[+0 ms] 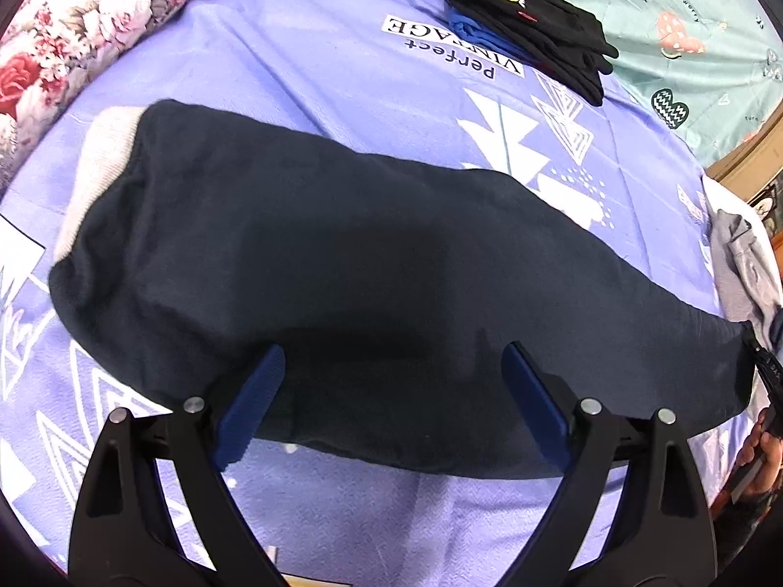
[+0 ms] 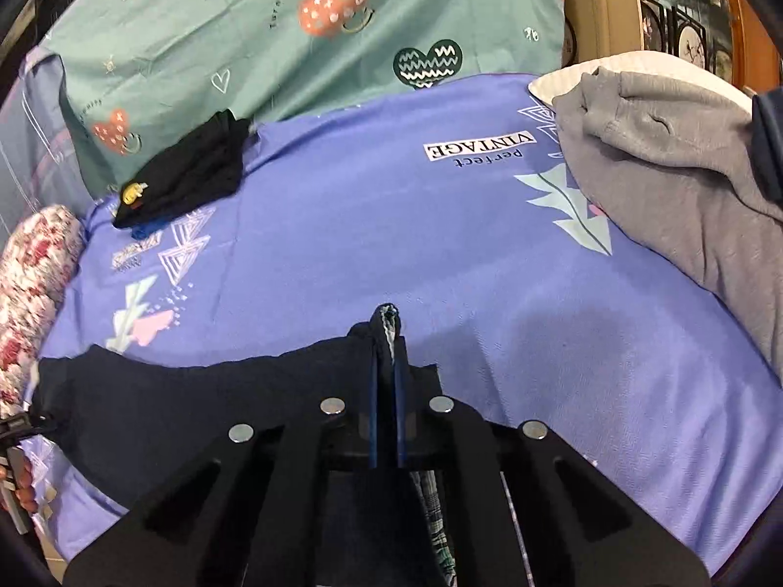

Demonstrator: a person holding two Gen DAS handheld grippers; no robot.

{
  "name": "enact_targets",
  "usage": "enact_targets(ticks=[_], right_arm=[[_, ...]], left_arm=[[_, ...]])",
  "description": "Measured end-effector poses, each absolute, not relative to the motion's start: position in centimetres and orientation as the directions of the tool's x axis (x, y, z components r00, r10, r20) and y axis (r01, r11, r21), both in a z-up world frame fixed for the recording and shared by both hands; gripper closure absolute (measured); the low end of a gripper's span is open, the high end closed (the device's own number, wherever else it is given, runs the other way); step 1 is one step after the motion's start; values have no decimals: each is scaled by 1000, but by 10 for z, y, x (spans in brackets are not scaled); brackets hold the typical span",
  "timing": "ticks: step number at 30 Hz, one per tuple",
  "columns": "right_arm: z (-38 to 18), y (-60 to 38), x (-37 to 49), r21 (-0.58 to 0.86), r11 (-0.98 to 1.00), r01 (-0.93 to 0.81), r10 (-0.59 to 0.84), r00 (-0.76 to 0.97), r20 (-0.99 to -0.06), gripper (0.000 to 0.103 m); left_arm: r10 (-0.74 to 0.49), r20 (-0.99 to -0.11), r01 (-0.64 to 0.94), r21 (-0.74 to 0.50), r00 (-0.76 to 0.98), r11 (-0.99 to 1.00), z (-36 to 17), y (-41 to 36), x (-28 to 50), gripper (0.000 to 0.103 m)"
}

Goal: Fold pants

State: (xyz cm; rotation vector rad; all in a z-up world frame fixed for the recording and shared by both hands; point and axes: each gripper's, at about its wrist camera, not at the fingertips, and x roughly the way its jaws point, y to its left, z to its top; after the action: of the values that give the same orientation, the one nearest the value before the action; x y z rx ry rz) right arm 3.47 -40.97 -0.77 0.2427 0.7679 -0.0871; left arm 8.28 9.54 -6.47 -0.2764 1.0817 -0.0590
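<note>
Mid-fold, my right gripper [image 2: 386, 342] pinched the dark navy fabric pants [image 1: 342, 269] while my left gripper [image 1: 391, 367] gaped empty, needing a grip.

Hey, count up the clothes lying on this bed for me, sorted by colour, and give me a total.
Dark navy: 1, the pants, spread on the bed and pinched by the right gripper
Black: 1, folded garment with a smiley patch
Blue: 1, folded piece under the black one
Grey: 1, rumpled garment
Total: 4
</note>
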Motion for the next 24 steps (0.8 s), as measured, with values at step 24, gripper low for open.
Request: enact_targets(ticks=[24], right_arm=[[-55, -383, 41, 267, 955, 129, 151, 564, -812, 79]], left_arm=[[-189, -873, -43, -232, 450, 972, -57, 89, 86, 12]])
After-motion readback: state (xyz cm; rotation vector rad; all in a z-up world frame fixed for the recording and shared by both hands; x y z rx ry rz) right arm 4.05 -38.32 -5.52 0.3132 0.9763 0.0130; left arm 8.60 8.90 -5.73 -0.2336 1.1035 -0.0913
